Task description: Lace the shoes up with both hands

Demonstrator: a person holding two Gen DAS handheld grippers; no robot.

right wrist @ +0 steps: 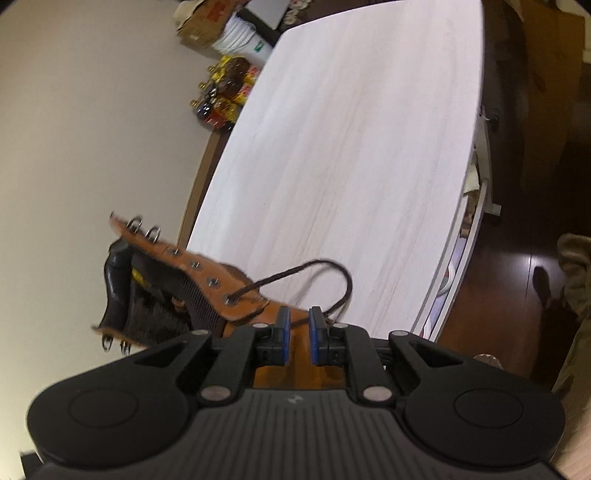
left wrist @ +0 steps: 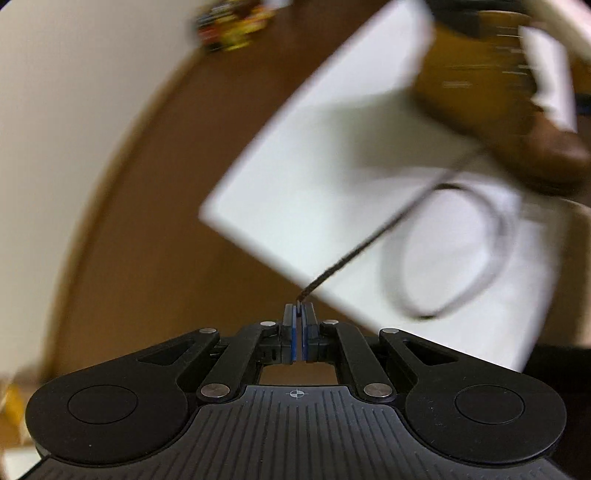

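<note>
While I hold a gripper in each hand: the scene splits into two views, the left one blurred
Left gripper (left wrist: 298,306): my jaws are pinched together on the end of the dark brown lace (left wrist: 369,243) — its tip sits between the blue pads (left wrist: 294,332)
Lace path: from my left pads it runs taut up to the boot (left wrist: 517,110), and a slack loop (left wrist: 458,254) of it lies on the white table (left wrist: 314,166)
Right gripper (right wrist: 298,317): my jaws stand partly apart with a clear gap; the lace (right wrist: 314,266) crosses just past the tips, and the pads (right wrist: 283,332) press on nothing
Boot, right view (right wrist: 236,291): tan leather, standing on the table's (right wrist: 351,147) near edge just beyond my right fingers — tongue exposed, metal hooks at the top, the lace leaving one lower eyelet (right wrist: 232,299)
Background: bottles (right wrist: 225,96) and a cardboard box (right wrist: 203,20) on the floor by the wall
</note>
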